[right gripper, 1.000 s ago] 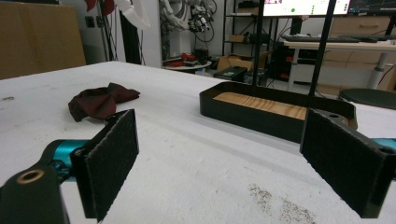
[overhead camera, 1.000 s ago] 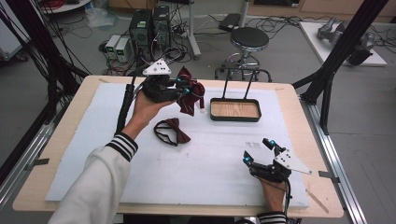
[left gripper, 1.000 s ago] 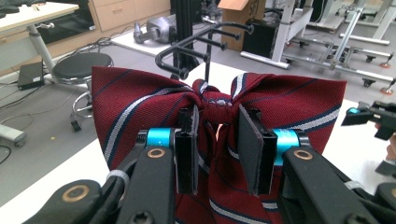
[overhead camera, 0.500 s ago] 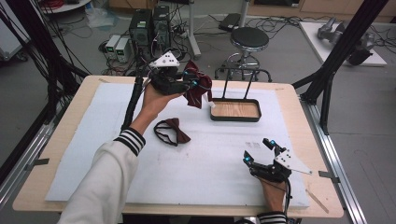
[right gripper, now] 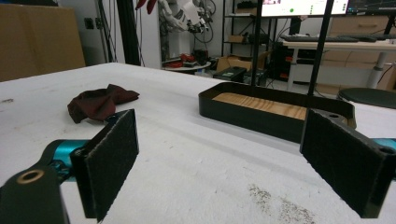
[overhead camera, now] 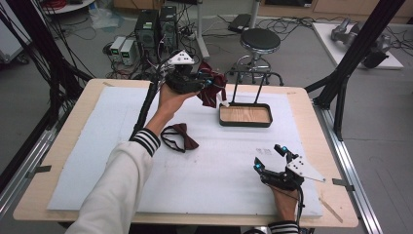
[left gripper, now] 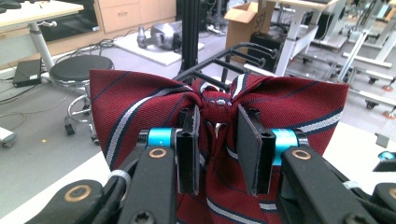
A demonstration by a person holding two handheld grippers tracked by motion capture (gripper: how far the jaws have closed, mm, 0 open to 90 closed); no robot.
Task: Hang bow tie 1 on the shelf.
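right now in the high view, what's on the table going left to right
dark red bow tie lying flat → striped bow tie held up in the left gripper → wooden tray with a black rim → right gripper, open, resting near the front edge

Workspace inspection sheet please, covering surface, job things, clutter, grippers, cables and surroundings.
Surface: white mat on a wooden table.
Job's things: striped bow tie held in the air beside the tray; dark bow tie lying on the mat.
Clutter: nothing seen.
Grippers: left gripper shut on the striped bow tie; right gripper open, resting on the mat.
Cables: black cable trailing across the mat.
Surroundings: stool, computers on the floor.
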